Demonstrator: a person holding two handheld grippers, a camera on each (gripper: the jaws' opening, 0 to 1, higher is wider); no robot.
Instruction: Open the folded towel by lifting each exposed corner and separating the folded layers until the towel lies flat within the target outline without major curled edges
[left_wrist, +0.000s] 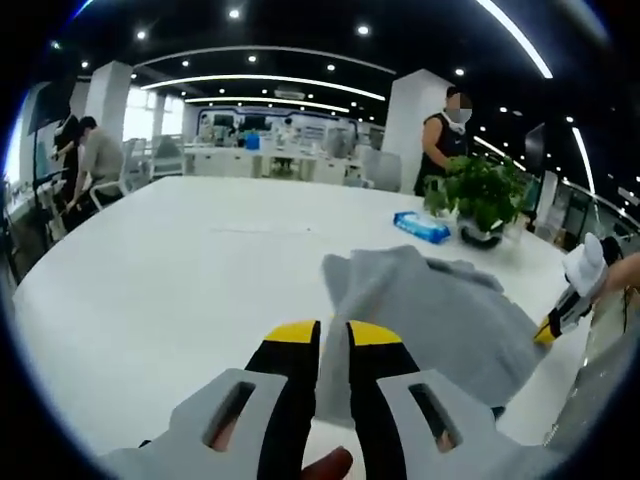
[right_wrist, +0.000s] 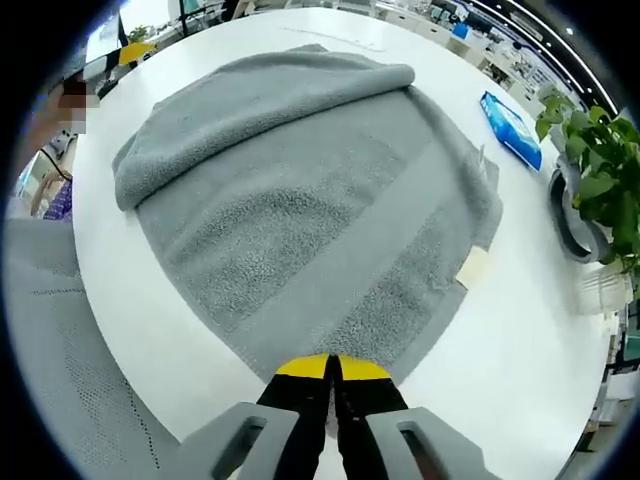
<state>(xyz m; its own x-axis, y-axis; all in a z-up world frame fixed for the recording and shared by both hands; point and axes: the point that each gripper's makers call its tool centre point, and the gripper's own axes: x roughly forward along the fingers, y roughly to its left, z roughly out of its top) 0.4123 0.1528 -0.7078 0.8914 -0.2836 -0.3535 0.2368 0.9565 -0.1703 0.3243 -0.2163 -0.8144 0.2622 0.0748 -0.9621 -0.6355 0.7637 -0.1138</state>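
Note:
The grey towel (right_wrist: 300, 200) lies spread on the white table (right_wrist: 520, 330), with one long edge rolled over in a fold (right_wrist: 260, 95) on the far side. A pale label (right_wrist: 472, 268) sits at its right edge. In the right gripper view my right gripper (right_wrist: 333, 372) is shut on the near edge of the towel. In the left gripper view my left gripper (left_wrist: 334, 345) is shut on a lifted corner of the towel (left_wrist: 430, 310), which rises between the jaws. The right gripper (left_wrist: 560, 315) shows at the towel's far right edge.
A potted plant (left_wrist: 480, 195) and a blue wipes pack (left_wrist: 420, 227) stand near the table's far right side; the same plant (right_wrist: 600, 170) and pack (right_wrist: 510, 128) lie right of the towel. People stand and sit beyond the table. The table's edge (right_wrist: 110, 300) runs close on the left.

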